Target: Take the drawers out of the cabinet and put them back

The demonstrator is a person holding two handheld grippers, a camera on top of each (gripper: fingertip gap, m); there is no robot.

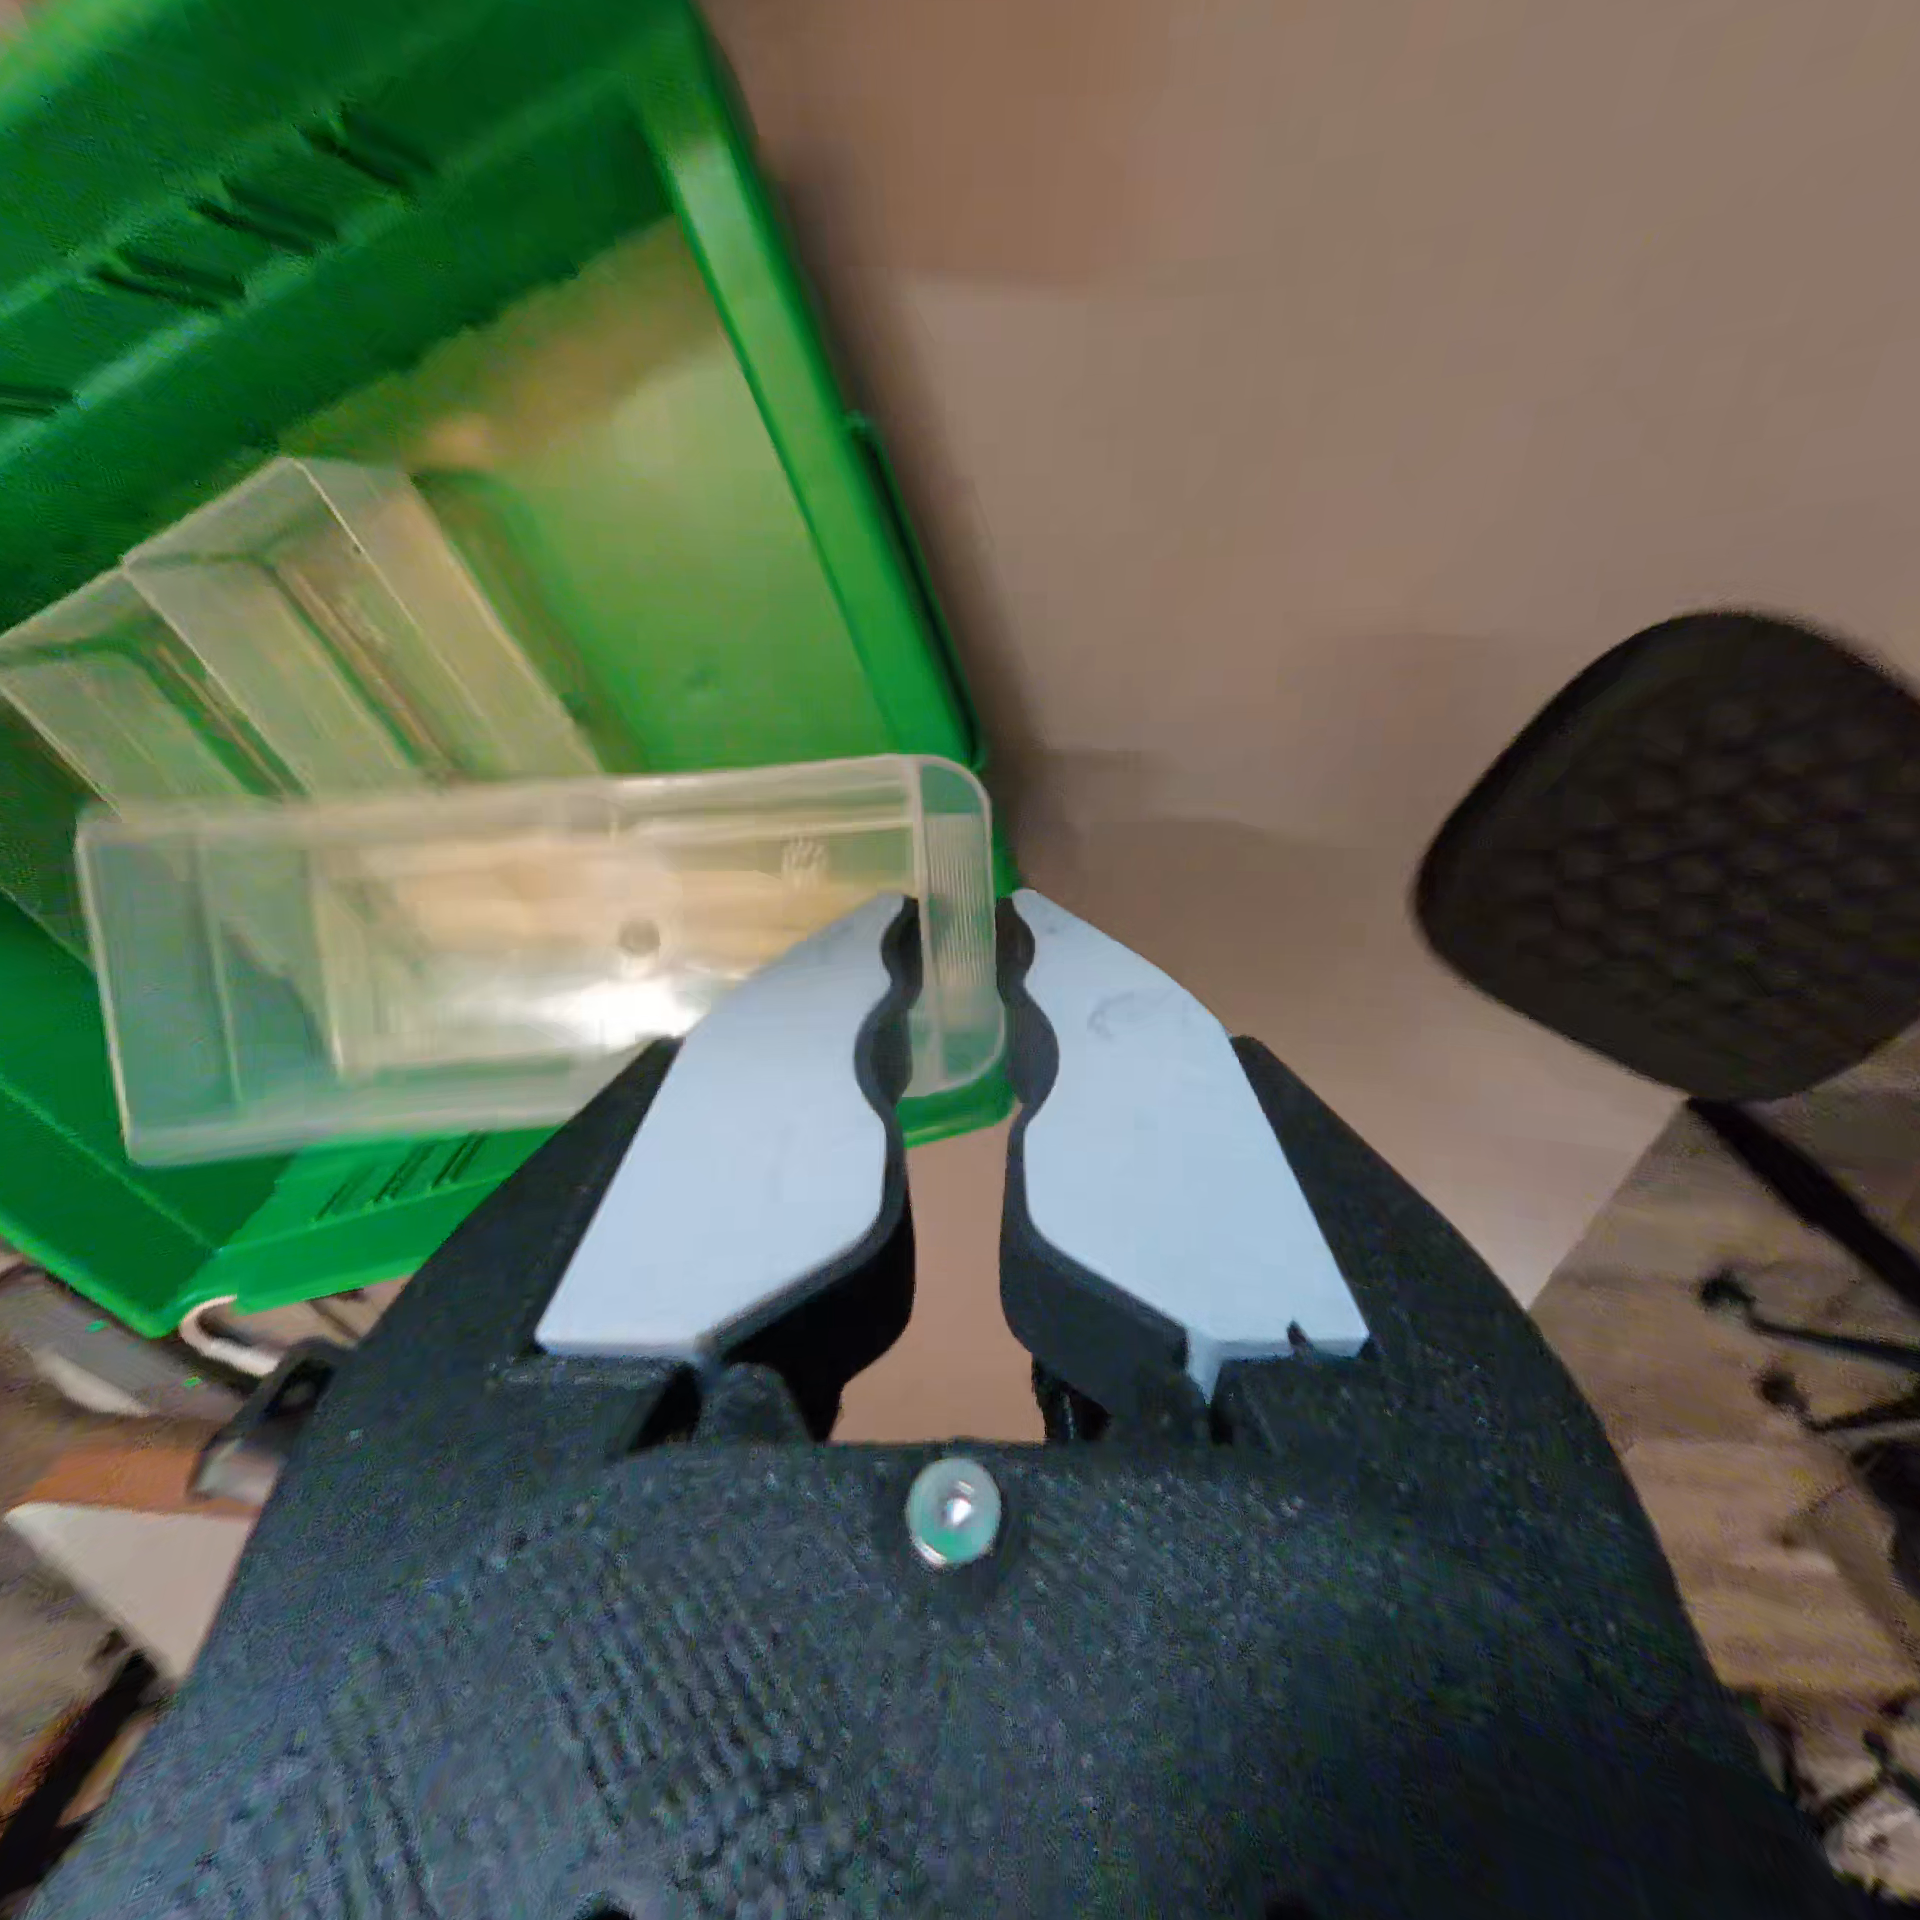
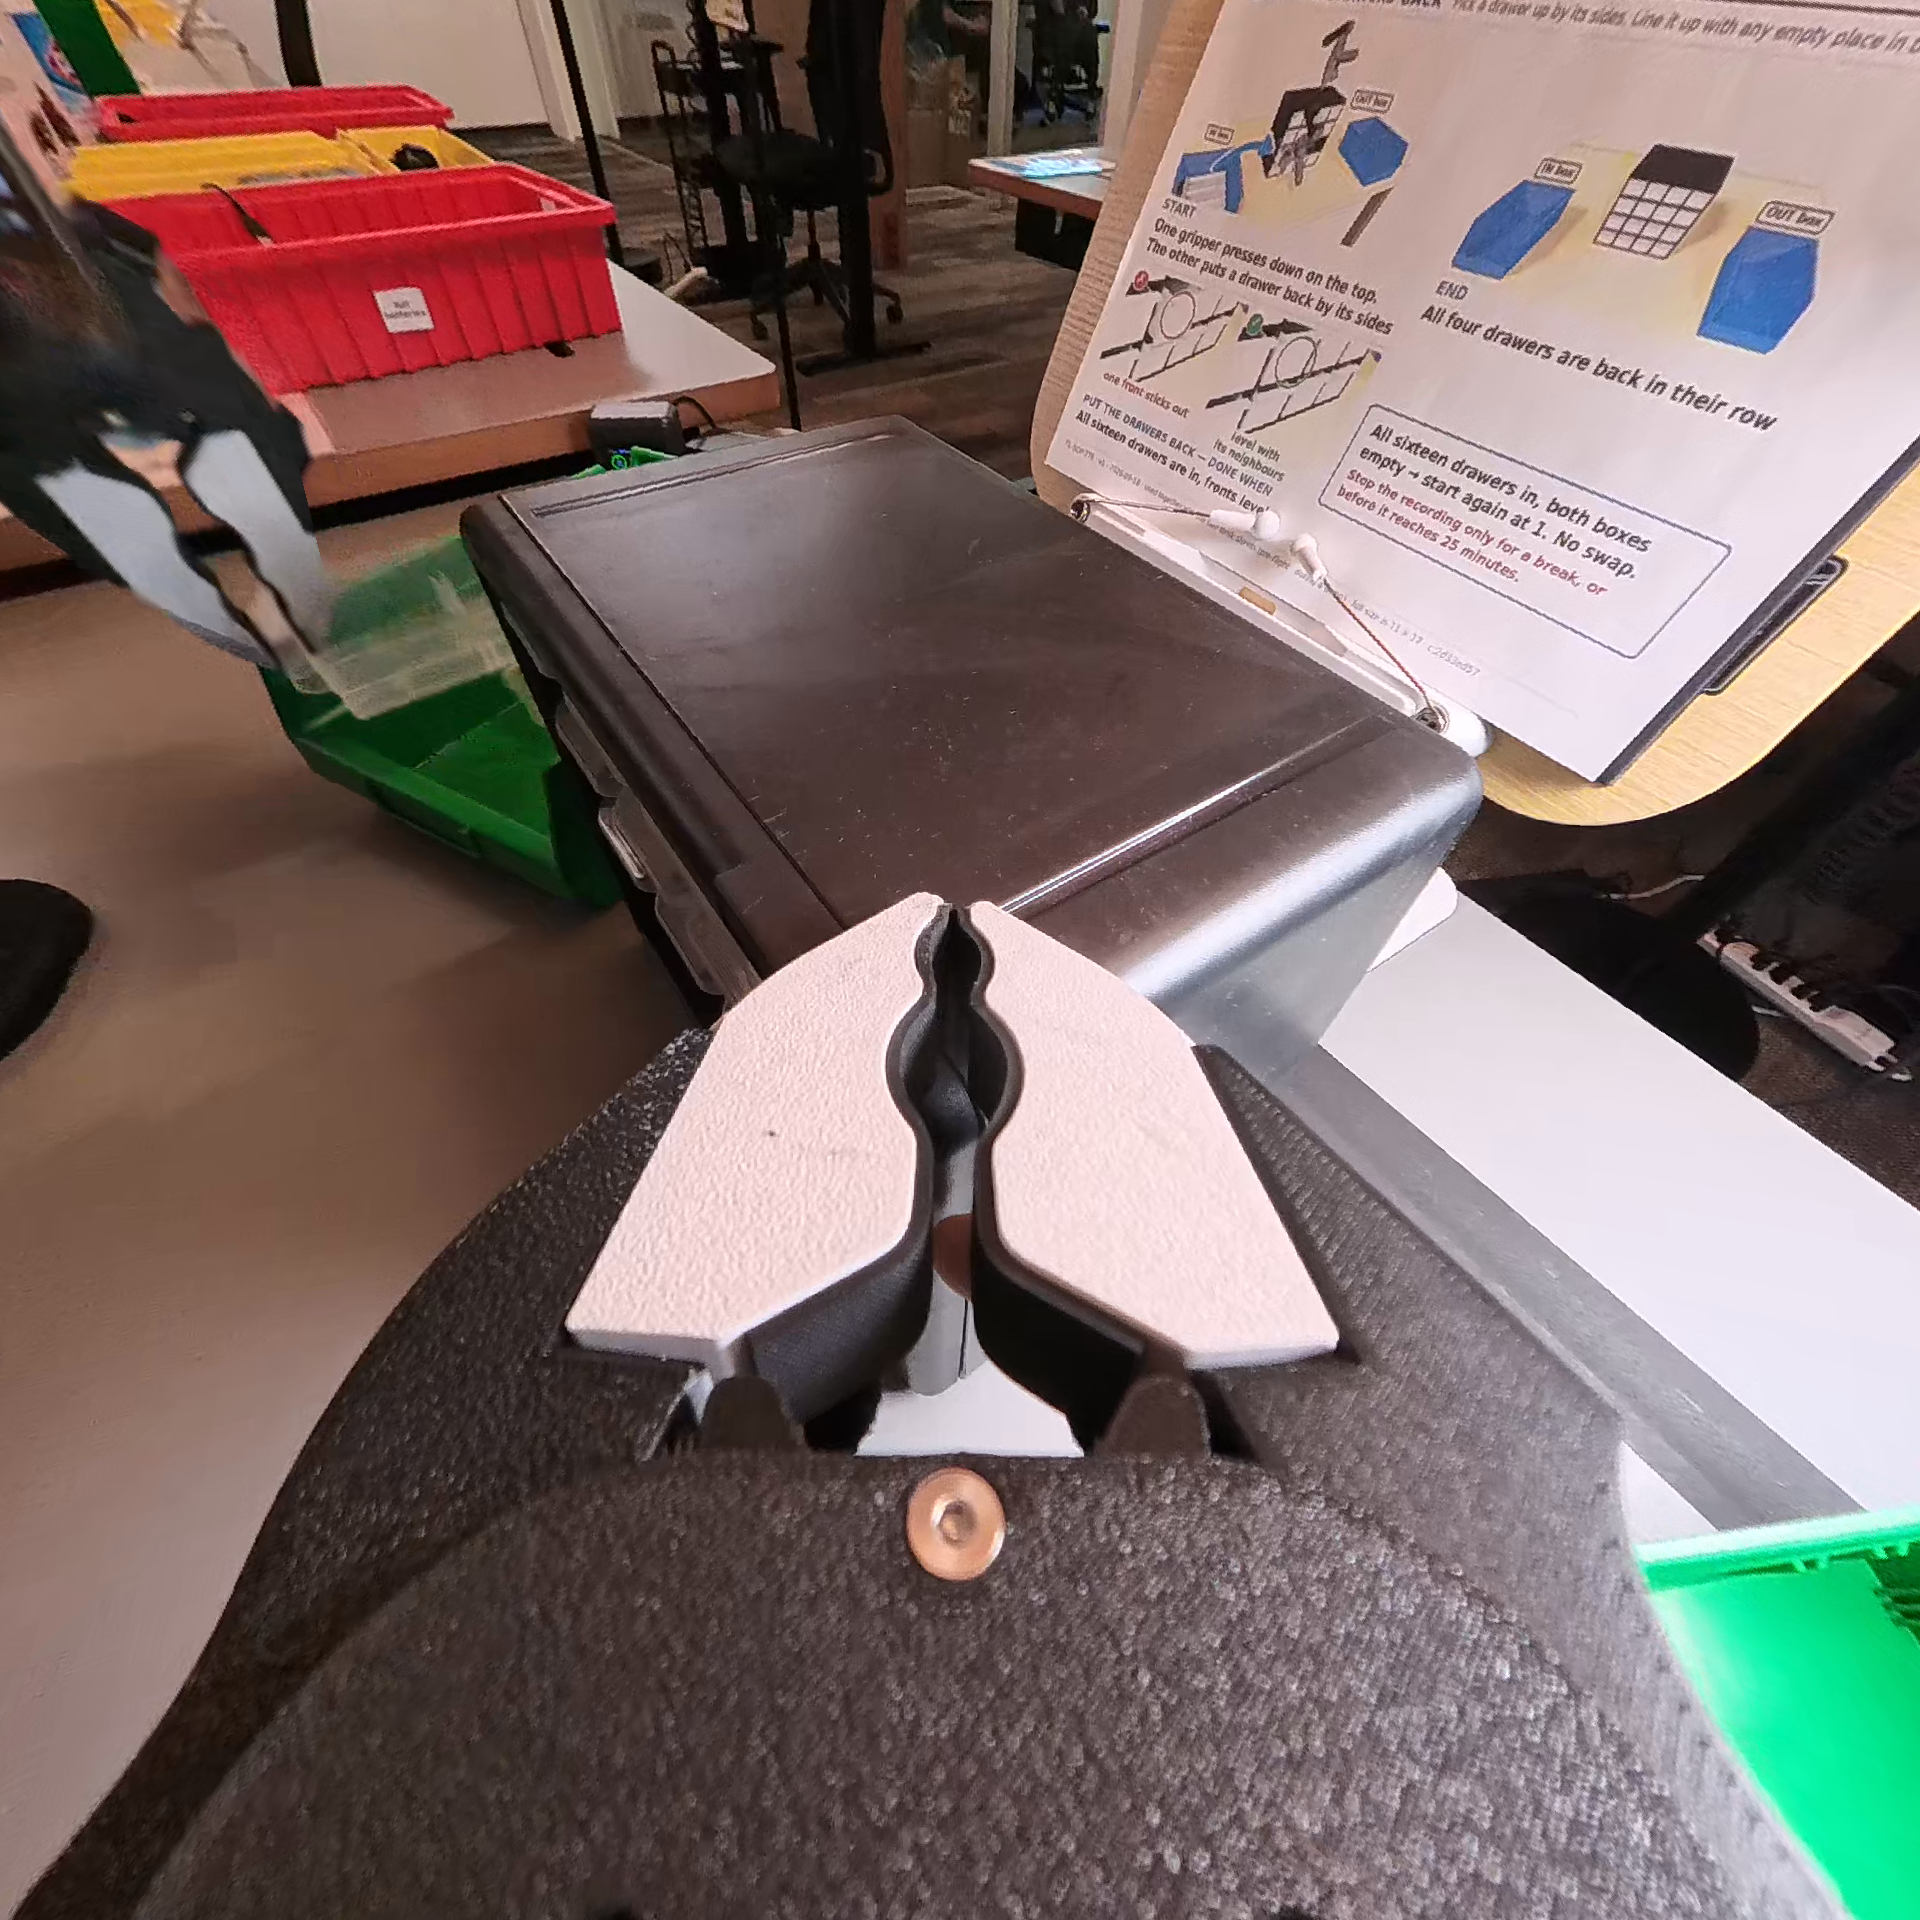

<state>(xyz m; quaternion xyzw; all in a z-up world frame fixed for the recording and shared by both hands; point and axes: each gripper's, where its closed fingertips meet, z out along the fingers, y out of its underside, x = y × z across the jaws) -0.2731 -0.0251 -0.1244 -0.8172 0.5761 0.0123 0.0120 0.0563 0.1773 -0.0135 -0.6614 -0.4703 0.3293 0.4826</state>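
My left gripper [image 1: 958,935] is shut on the end tab of a clear plastic drawer [image 1: 499,956] and holds it over a green bin [image 1: 727,520]. Two more clear drawers [image 1: 301,644] lie inside that bin. In the right wrist view the left gripper [image 2: 260,613] shows far left with the clear drawer [image 2: 416,644] above the green bin [image 2: 457,769]. My right gripper [image 2: 958,920] is shut and empty, its tips at the near edge of the black cabinet's top [image 2: 914,665]. The cabinet's drawer fronts [image 2: 665,873] face left and are mostly hidden.
An instruction sheet on a board [image 2: 1507,343] leans at the right behind the cabinet. Red and yellow bins [image 2: 395,270] stand on a far table. A second green bin [image 2: 1808,1683] is at the lower right. A black chair seat [image 1: 1683,894] is beside the table edge.
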